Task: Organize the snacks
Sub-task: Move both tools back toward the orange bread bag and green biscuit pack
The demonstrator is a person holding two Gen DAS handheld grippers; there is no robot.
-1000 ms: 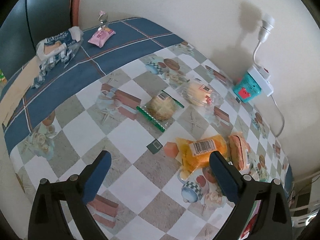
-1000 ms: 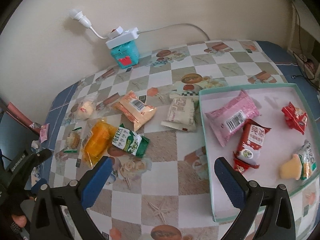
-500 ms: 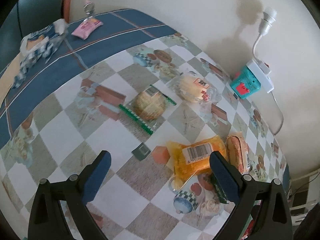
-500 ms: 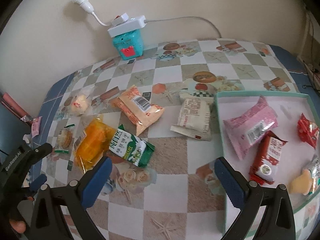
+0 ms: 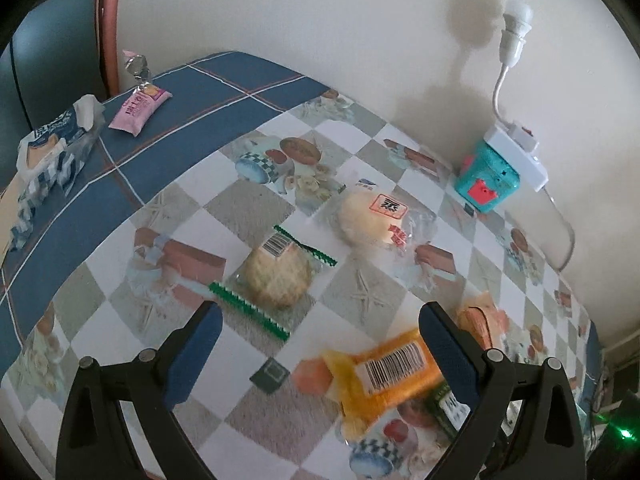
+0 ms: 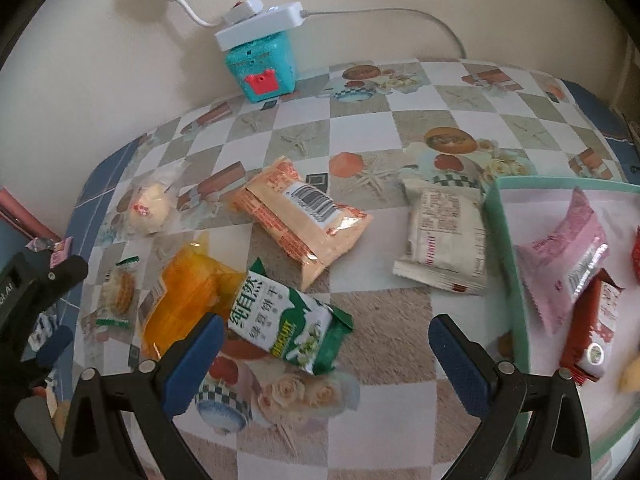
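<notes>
snacks spread on the desk, both claws open

left wrist: left claw (image 5: 316, 336) gapes empty above a round cookie pack (image 5: 277, 277); orange packet (image 5: 387, 376) lies by its right finger.

right wrist: right claw (image 6: 326, 354) gapes empty over a green biscuit pack (image 6: 290, 320); the tray (image 6: 502, 264) holds a pink packet (image 6: 568, 266).

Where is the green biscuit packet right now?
In the right wrist view, the green biscuit packet lies on the table, low and left of centre, overlapping the orange packet, below the peach packet.
</notes>
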